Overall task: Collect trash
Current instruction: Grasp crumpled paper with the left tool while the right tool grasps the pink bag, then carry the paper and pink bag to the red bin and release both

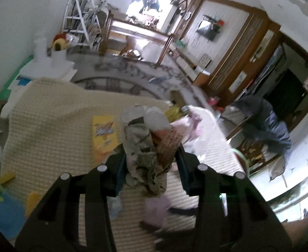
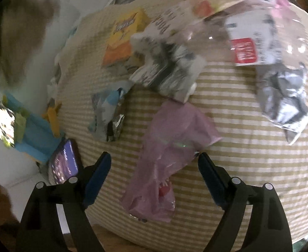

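Beige striped cloth (image 2: 238, 151) underlies scattered litter; your left gripper (image 1: 152, 157) clamps a crumpled grey-brown paper wad (image 1: 145, 145) lifted at twelve o'clock, while your right gripper (image 2: 154, 161) gapes over a pink plastic bag (image 2: 170, 147).

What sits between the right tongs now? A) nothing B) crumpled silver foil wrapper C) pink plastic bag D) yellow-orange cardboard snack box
C: the pink plastic bag lies between the open right tongs on the striped beige cloth, not yet pinched.

No words can be read: the print on the yellow box (image 2: 122, 40) and the white wrapper (image 2: 246, 44) is too blurry.
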A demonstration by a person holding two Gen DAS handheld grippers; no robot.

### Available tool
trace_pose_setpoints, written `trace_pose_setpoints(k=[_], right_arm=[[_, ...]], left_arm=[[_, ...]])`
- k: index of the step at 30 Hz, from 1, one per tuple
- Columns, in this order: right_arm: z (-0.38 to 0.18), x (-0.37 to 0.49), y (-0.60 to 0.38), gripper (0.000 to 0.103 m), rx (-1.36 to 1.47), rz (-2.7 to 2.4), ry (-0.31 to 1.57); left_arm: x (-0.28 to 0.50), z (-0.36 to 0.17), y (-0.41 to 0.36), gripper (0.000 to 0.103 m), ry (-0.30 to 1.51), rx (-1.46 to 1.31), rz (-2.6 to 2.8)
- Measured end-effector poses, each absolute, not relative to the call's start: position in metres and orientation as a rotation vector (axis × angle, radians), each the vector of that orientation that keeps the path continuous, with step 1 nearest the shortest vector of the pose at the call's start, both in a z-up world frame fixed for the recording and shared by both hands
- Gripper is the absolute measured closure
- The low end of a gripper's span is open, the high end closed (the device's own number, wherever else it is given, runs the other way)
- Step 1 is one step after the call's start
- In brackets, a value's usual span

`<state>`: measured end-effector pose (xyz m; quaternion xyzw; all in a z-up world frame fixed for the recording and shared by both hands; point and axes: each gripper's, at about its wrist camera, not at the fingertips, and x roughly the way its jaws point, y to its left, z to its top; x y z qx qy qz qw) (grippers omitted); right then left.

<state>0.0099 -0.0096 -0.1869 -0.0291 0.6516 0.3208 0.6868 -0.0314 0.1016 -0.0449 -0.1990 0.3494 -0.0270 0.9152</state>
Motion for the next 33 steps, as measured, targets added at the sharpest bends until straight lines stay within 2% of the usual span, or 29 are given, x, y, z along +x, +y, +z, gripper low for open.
trace_pose_setpoints(k=[2, 3, 4, 5, 6, 7, 13, 26, 33], right_arm=[[-0.189, 0.007, -0.006, 0.025, -0.111, 0.711, 1.440], [-0.191, 0.006, -0.004, 0.039, -0.141, 0.704, 1.432], [-0.192, 0.006, -0.002, 0.047, -0.153, 0.703, 1.431], [-0.193, 0.006, -0.004, 0.048, -0.142, 0.711, 1.432], [-0.193, 0.006, -0.006, 0.059, -0.123, 0.718, 1.432], [-0.193, 0.008, -0.010, 0.074, -0.107, 0.720, 1.430], [-0.172, 0.016, -0.043, 0.078, -0.015, 0.687, 1.345], [-0.098, 0.033, -0.132, 0.078, 0.134, 0.495, 1.003], [-0.093, 0.042, -0.172, 0.078, 0.196, 0.412, 0.977]], left_arm=[[-0.028, -0.040, 0.094, 0.062, 0.707, -0.414, -0.072], [-0.027, -0.039, 0.094, 0.062, 0.706, -0.413, -0.077], [-0.025, -0.039, 0.091, 0.062, 0.709, -0.410, -0.083], [-0.024, -0.040, 0.091, 0.062, 0.714, -0.410, -0.088], [-0.023, -0.041, 0.089, 0.062, 0.723, -0.413, -0.091], [-0.023, -0.043, 0.089, 0.062, 0.730, -0.417, -0.093], [-0.018, -0.051, 0.086, 0.062, 0.761, -0.419, -0.090], [-0.002, -0.061, 0.051, 0.062, 0.813, -0.382, -0.143], [0.004, -0.065, 0.029, 0.062, 0.844, -0.355, -0.190]])
